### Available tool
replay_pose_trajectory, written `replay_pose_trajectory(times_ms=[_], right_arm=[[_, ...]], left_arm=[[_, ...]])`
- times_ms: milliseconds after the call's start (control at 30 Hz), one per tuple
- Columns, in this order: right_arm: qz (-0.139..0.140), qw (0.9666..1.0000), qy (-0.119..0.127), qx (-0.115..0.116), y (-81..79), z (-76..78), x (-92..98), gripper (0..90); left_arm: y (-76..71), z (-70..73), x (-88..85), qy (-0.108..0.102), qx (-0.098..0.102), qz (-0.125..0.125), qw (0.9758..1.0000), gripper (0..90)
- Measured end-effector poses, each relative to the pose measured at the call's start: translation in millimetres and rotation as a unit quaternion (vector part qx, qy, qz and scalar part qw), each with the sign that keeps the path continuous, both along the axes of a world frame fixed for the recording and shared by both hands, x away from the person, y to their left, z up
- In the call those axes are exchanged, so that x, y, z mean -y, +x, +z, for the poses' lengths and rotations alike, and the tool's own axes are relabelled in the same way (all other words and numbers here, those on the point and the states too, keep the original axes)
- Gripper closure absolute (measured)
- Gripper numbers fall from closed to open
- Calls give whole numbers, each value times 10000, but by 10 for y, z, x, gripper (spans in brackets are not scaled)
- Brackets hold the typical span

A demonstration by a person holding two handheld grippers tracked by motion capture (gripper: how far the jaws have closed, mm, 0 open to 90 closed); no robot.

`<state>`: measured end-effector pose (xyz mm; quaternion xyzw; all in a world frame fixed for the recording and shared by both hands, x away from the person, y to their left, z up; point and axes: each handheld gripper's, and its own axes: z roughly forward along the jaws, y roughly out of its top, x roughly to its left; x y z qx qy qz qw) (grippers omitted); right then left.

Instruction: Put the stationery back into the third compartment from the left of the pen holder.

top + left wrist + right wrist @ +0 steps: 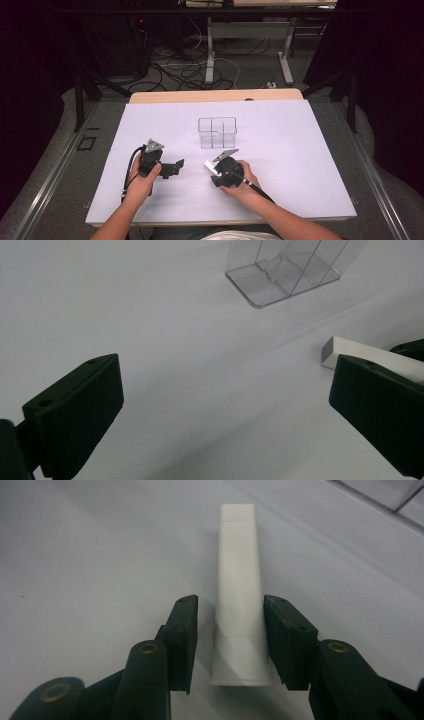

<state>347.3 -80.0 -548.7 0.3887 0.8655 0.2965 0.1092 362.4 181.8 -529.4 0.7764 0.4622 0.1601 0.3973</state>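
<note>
The right gripper (230,630) has its jaws set on either side of a white tube (239,595) lying flat on the white table (300,150); a thin gap shows on each side, so the tube is bracketed but not yet pinched. The left gripper (225,405) hangs wide open with nothing between its jaws, just beside the tube's squared end. Farther back stands a clear divided organizer (217,132), its compartments bare. As I read it, the work has barely begun: the tube still has to be gripped, lifted and probably carried to that organizer.
</note>
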Motion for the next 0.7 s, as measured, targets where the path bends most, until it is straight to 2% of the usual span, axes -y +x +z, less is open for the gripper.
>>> replay_pose_trajectory(times_ms=[67,100,167,233,267,400,500,700], right_arm=[[-12,10000,-22,61,-10,-8,-15,583],[74,9999,-75,110,-9,-8,-8,584],[1,9999,-32,111,-27,-14,-6,595],[34,9998,28,210,-25,-26,9,610],[28,9999,-19,169,-29,-18,14,618],[-25,9995,35,304,-25,-38,24,661],[-75,9996,125,261,-26,-39,30,663],[-103,9996,152,205,-20,-37,41,666]], left_arm=[[0,1,-3,6,8,-1,10000,9],[0,1,-4,6,10,-5,10000,9],[-1,0,-4,8,9,-7,10000,9],[-1,-1,-3,3,3,-3,10000,9],[-1,-3,1,7,-6,-2,10000,9],[1,-4,6,9,0,-19,10000,9],[5,-8,7,23,-9,-19,10000,9],[6,-11,4,6,-17,-32,10000,9]])
